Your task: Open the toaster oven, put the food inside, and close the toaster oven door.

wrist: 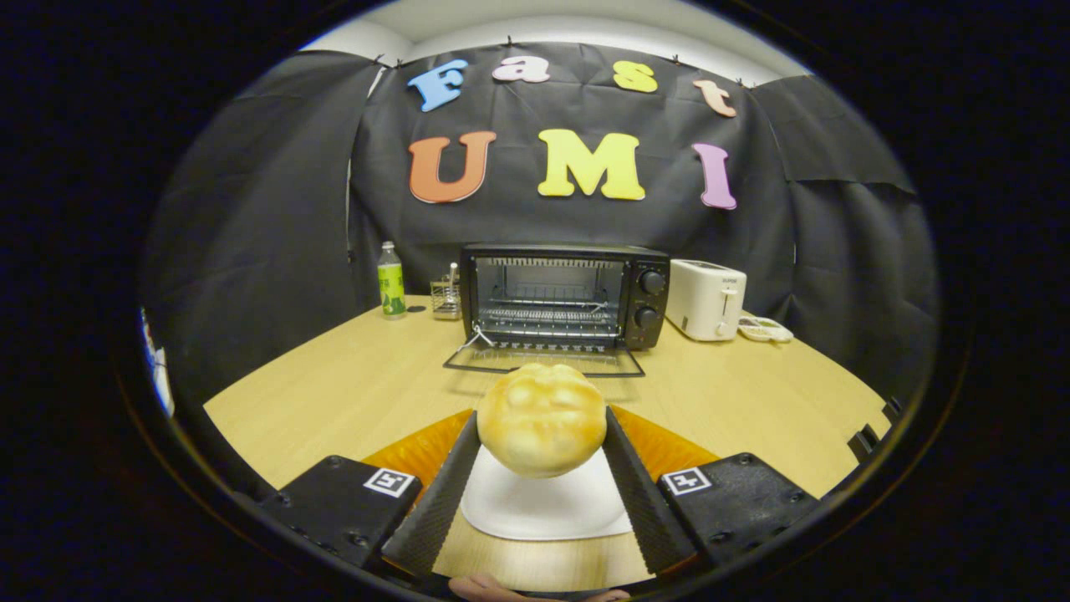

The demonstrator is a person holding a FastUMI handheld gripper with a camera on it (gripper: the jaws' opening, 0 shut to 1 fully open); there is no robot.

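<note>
The gripper (pixel 542 435) is clamped on a round golden-brown bread bun (pixel 542 418) — both fingers press its sides, held above a white square plate (pixel 543 510) on the light wooden table (pixel 351 385). Centre frame, beyond the bun, the black toaster oven (pixel 564 297) faces the camera, long axis left-right, its glass door (pixel 543 361) dropped flat.

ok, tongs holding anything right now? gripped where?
Yes: the bread roll, pinched across its left and right sides by the tongs, lifted above the white plate.
</note>
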